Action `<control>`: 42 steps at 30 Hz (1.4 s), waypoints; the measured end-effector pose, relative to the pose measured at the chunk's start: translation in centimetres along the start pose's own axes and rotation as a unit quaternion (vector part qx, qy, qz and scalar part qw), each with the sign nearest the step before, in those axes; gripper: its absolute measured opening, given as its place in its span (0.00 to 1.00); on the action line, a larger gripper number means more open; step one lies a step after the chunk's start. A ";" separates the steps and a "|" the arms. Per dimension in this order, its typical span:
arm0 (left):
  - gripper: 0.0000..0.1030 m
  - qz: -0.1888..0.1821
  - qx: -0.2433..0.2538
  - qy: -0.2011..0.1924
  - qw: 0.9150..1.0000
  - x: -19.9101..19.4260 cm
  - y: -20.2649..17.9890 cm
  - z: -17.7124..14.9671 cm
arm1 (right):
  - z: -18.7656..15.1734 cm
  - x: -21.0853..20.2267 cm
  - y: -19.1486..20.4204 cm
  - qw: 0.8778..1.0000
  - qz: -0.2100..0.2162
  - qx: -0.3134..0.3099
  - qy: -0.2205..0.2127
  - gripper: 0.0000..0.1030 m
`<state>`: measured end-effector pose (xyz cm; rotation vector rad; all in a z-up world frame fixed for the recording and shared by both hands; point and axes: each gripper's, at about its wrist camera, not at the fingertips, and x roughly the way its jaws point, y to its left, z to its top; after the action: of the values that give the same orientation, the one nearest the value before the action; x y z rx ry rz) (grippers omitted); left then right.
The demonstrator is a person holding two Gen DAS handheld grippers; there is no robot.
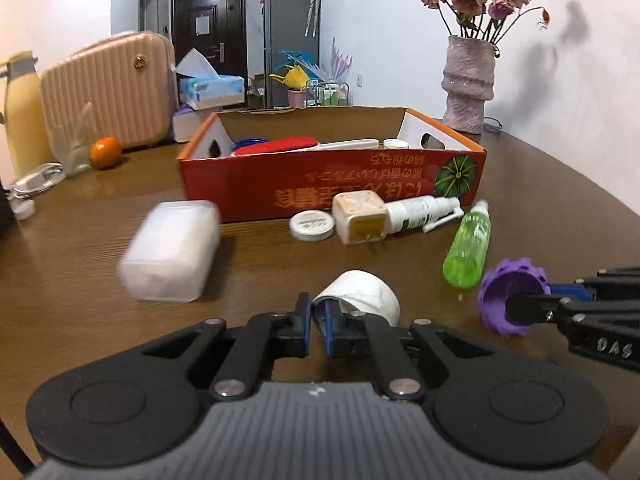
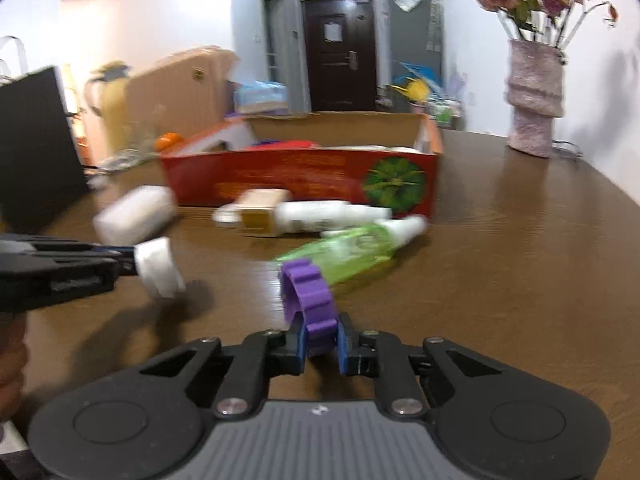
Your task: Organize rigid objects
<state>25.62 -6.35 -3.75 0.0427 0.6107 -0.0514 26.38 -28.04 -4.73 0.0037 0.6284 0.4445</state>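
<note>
My left gripper (image 1: 318,322) is shut on the rim of a white tape roll (image 1: 362,294), held above the table; the roll also shows in the right wrist view (image 2: 158,266). My right gripper (image 2: 322,344) is shut on a purple gear-shaped ring (image 2: 306,298), which also shows in the left wrist view (image 1: 510,294). The red cardboard box (image 1: 332,186) stands ahead on the wooden table and holds a red brush and several white items. In front of it lie a white round tin (image 1: 312,226), a beige plug cube (image 1: 360,218), a white spray bottle (image 1: 424,210) and a green spray bottle (image 1: 470,246).
A white plastic box (image 1: 170,250) lies left of the grippers. An orange (image 1: 105,152), a pink suitcase (image 1: 108,92) and a yellow bottle (image 1: 22,114) stand at the back left. A vase with dried roses (image 1: 468,84) stands at the back right. A black box (image 2: 36,144) stands on the left.
</note>
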 end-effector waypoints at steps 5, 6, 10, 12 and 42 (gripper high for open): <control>0.08 0.022 0.031 -0.017 0.999 -3.2 1.6 -0.2 | -0.4 -1.0 1.9 0.995 0.090 0.036 -0.002 0.13; 0.08 0.024 0.043 -0.019 0.999 -3.5 1.7 -0.2 | -0.5 -1.0 2.2 0.994 0.100 0.039 0.000 0.13; 0.16 0.031 0.066 -0.013 0.997 -3.1 1.5 -0.4 | -0.9 -0.1 3.2 0.996 0.081 0.045 0.010 0.14; 0.21 0.024 0.063 -0.016 0.998 -2.9 1.4 -0.7 | -1.1 0.0 3.2 0.996 0.065 0.055 0.007 0.17; 0.42 -0.068 -0.006 0.009 0.998 4.7 3.9 0.7 | -1.4 0.5 6.8 0.999 -0.012 -0.042 0.007 0.51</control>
<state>30.10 -2.63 -5.80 -0.0101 0.6313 -0.1798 23.23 -21.90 -5.27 -0.0867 0.6217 0.4485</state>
